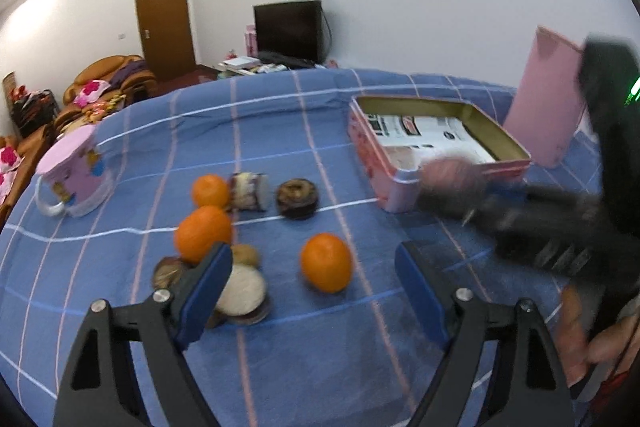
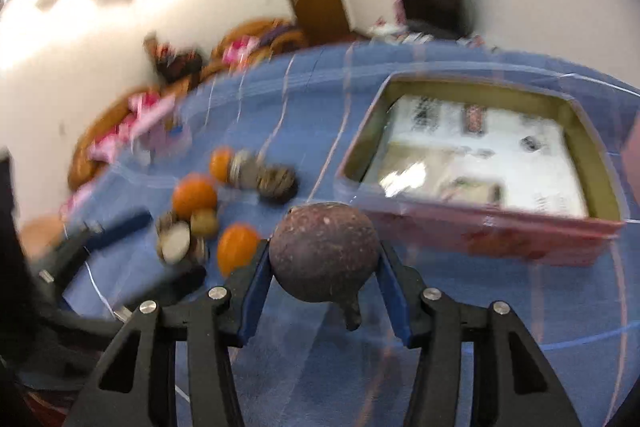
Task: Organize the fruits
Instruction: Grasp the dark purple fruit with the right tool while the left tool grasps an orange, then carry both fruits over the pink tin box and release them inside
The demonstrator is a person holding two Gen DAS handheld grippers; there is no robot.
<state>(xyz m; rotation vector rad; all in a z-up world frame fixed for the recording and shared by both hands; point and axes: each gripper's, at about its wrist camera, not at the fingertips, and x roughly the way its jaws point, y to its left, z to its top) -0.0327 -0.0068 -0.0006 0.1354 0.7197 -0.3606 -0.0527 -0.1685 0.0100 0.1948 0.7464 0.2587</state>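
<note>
My right gripper is shut on a dark purple round fruit and holds it above the blue cloth, just in front of the open pink tin. In the left wrist view the same fruit shows blurred at the tin's near wall. My left gripper is open and empty, low over the cloth, with an orange between its fingers. Two more oranges lie to the left among pastries.
A chocolate doughnut, a layered cake slice, a kiwi and round biscuits lie around the oranges. A pink cup lies at the left. The tin's pink lid stands behind the tin.
</note>
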